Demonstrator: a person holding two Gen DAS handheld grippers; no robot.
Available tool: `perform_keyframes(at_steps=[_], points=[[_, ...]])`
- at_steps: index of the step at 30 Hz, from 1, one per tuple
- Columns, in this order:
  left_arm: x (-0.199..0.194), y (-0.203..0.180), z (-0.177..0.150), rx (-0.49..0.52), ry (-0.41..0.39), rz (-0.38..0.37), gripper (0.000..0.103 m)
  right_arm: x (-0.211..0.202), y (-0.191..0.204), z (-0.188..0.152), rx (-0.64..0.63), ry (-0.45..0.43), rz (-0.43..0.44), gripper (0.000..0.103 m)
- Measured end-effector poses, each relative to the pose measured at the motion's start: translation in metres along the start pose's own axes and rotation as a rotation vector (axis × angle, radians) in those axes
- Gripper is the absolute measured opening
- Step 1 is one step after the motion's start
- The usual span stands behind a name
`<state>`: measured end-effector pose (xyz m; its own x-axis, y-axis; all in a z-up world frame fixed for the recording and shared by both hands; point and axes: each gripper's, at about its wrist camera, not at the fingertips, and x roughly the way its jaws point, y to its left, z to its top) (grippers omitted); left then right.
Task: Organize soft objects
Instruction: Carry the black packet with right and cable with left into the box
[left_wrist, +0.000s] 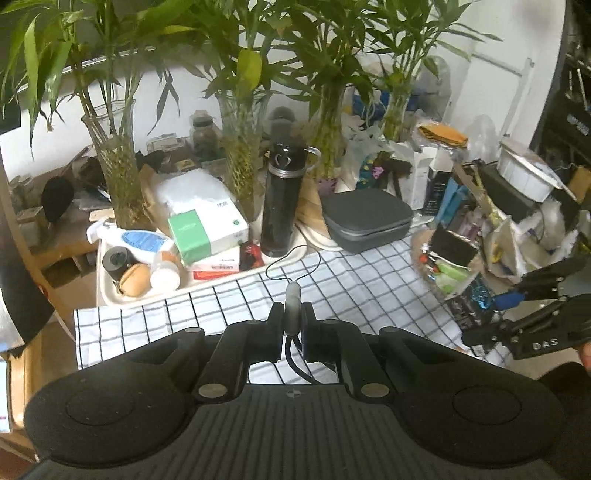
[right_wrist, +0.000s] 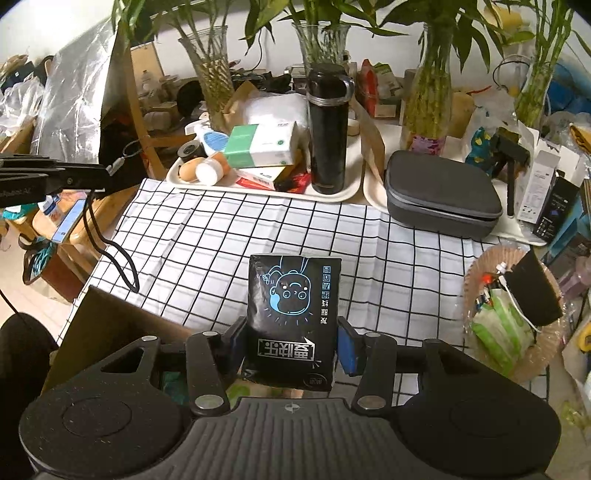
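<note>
My right gripper (right_wrist: 291, 343) is shut on a black soft packet (right_wrist: 293, 314) with a blue cartoon face, held above the checked cloth (right_wrist: 221, 236). My left gripper (left_wrist: 291, 328) is shut on a small grey-white plug (left_wrist: 292, 306) with a thin black cord (left_wrist: 291, 258) that loops over the checked cloth (left_wrist: 369, 280). The right gripper shows at the right edge of the left wrist view (left_wrist: 524, 314). The left gripper shows at the left edge of the right wrist view (right_wrist: 55, 177), with the cord hanging below it.
A white tray (right_wrist: 343, 192) holds a black flask (right_wrist: 328, 129), tissue boxes (right_wrist: 262, 144) and small jars. A grey zip case (right_wrist: 439, 195) sits on a second tray. A round basket (right_wrist: 513, 314) of packets is at right. Glass vases with bamboo (right_wrist: 210, 70) line the back. A brown cardboard box (right_wrist: 107, 328) stands near left.
</note>
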<state>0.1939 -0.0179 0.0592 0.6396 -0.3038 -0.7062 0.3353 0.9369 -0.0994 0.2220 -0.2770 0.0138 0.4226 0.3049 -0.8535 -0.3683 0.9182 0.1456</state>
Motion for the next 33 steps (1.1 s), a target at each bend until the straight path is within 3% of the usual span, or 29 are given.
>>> perform_keyframes(at_steps=[14, 23, 24, 26, 28, 33], points=[[-0.028, -0.014, -0.051, -0.044, 0.051, -0.057, 0.009, -0.023, 0.025, -0.031, -0.049, 0.01, 0.005, 0.052], [-0.024, -0.022, -0.088, -0.068, 0.106, -0.044, 0.01, -0.029, 0.035, -0.049, -0.066, 0.02, 0.009, 0.052], [-0.022, -0.023, -0.093, -0.066, 0.114, -0.041, 0.011, -0.029, 0.037, -0.052, -0.068, 0.024, 0.011, 0.052], [-0.018, -0.025, -0.102, -0.054, 0.139, -0.037, 0.026, -0.029, 0.04, -0.058, -0.072, 0.032, 0.013, 0.052], [-0.019, -0.026, -0.11, -0.044, 0.138, -0.035, 0.049, -0.028, 0.041, -0.065, -0.07, 0.041, 0.015, 0.052], [-0.03, -0.029, -0.123, -0.015, 0.102, -0.014, 0.05, -0.028, 0.044, -0.077, -0.065, 0.056, 0.017, 0.052]])
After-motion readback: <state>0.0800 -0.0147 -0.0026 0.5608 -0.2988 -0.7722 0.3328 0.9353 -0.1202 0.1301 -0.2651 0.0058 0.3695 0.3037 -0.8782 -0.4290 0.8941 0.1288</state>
